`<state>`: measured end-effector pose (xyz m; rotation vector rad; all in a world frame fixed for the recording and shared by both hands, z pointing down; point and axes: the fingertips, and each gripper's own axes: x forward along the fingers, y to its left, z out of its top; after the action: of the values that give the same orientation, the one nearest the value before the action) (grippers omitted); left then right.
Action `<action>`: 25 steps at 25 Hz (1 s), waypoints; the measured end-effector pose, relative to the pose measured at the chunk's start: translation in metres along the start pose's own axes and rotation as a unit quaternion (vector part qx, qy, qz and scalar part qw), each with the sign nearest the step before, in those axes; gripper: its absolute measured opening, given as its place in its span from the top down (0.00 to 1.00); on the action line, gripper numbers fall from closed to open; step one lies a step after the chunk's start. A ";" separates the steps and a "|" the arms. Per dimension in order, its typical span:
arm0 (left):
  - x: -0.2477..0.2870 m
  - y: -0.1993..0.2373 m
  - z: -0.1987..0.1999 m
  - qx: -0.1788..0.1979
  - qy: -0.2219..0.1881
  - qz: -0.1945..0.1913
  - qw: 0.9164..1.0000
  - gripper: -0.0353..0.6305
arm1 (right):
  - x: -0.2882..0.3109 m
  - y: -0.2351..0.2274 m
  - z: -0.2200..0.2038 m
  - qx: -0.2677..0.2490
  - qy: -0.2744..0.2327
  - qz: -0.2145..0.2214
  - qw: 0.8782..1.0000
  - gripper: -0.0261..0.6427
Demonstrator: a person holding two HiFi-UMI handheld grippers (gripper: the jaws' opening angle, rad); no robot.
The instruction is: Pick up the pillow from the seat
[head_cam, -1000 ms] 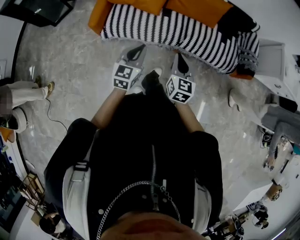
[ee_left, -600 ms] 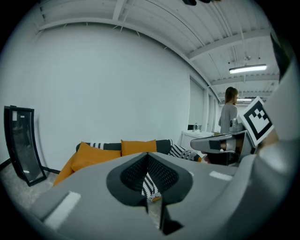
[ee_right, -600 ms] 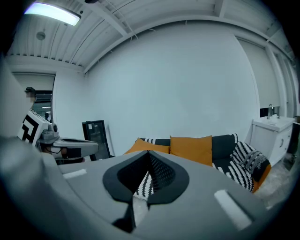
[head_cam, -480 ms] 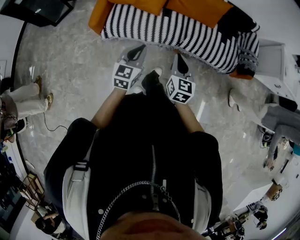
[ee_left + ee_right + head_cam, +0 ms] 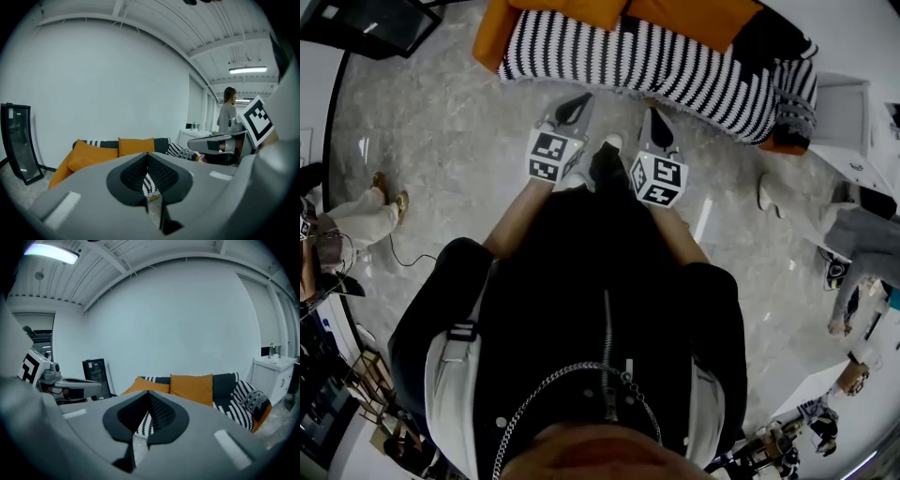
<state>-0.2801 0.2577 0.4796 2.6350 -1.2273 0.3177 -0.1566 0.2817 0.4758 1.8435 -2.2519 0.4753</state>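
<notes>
Orange pair on the seat (image 5: pixel 656 58): upright pillow (image 5: pixel 192 387), tilted pillow (image 5: pixel 143 385).
Both plain, plump and square, resting on the seat cushion against the dark backrest, untouched. Tilted pillow just beside the upright pillow at its 9 o'clock, leaning toward the seat's orange end. Seat draped in black-and-white stripes, stretching from 11 to 2 o'clock across the top of the head view, orange showing at both ends.
</notes>
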 end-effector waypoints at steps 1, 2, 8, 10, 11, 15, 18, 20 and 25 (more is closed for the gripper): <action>0.006 0.000 0.000 0.001 0.002 -0.002 1.000 0.93 | 0.004 -0.004 0.000 0.001 0.002 0.000 1.000 0.96; 0.011 -0.001 0.000 0.002 0.004 -0.004 1.000 0.93 | 0.008 -0.008 0.000 0.001 0.004 0.000 1.000 0.96; 0.040 0.009 0.001 0.008 0.025 -0.015 1.000 0.93 | 0.040 -0.021 0.009 0.008 0.009 0.000 1.000 0.96; 0.055 0.014 0.005 0.009 0.027 -0.017 0.999 0.93 | 0.053 -0.027 0.013 0.013 0.010 0.000 1.000 0.96; 0.063 0.017 0.008 0.010 0.026 -0.018 0.999 0.93 | 0.059 -0.031 0.016 0.015 0.010 -0.001 1.000 0.96; 0.092 0.025 0.019 0.013 0.029 -0.021 0.999 0.93 | 0.081 -0.049 0.023 0.026 0.017 -0.005 1.000 0.96; 0.114 0.026 0.026 0.013 0.033 -0.019 0.999 0.93 | 0.094 -0.065 0.027 0.034 0.022 -0.004 0.999 0.96; 0.126 0.026 0.031 0.015 0.033 -0.019 0.999 0.93 | 0.101 -0.075 0.030 0.035 0.023 -0.002 0.999 0.96; 0.153 0.029 0.041 0.016 0.034 -0.016 0.999 0.93 | 0.117 -0.097 0.038 0.042 0.023 -0.003 0.999 0.96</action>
<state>-0.2022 0.1164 0.4868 2.6452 -1.1668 0.4207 -0.0839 0.1440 0.4934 1.8574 -2.2281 0.6149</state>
